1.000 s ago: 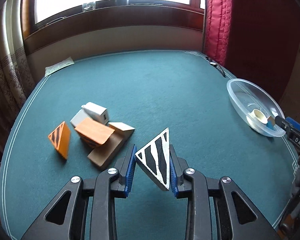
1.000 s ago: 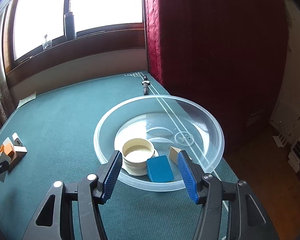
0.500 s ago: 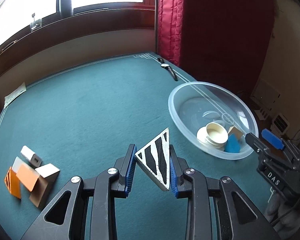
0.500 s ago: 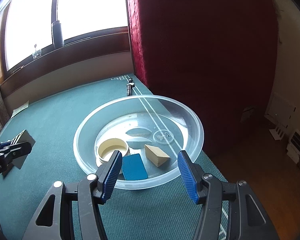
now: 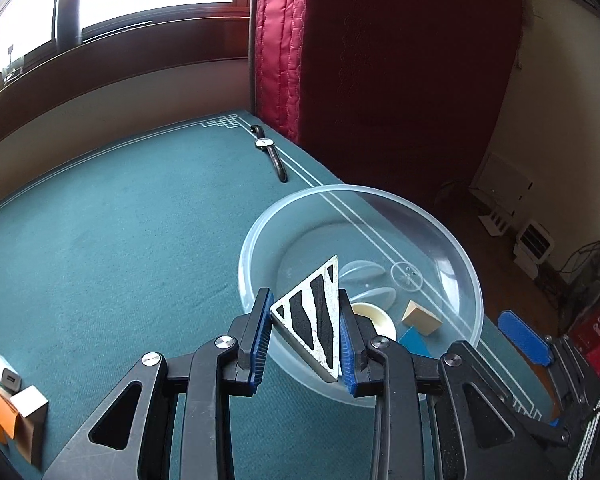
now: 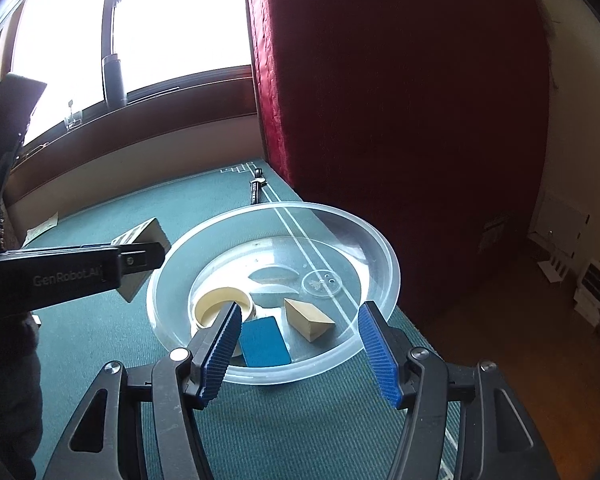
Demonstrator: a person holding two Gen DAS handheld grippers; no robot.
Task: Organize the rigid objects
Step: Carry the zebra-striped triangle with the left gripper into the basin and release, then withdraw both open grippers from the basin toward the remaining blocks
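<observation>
Left gripper [image 5: 304,336], clamped on black-and-white striped triangular block [image 5: 314,320], now carried over clear plastic bowl [image 5: 460,256]; release next. Right gripper [image 6: 300,352] fingers just widened, empty.

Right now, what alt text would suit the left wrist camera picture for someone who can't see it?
The left gripper clamps a zebra-striped triangular block above the near rim of a clear plastic bowl on a green tabletop. Inside lie a cream ring, a tan wedge and a blue piece.
</observation>
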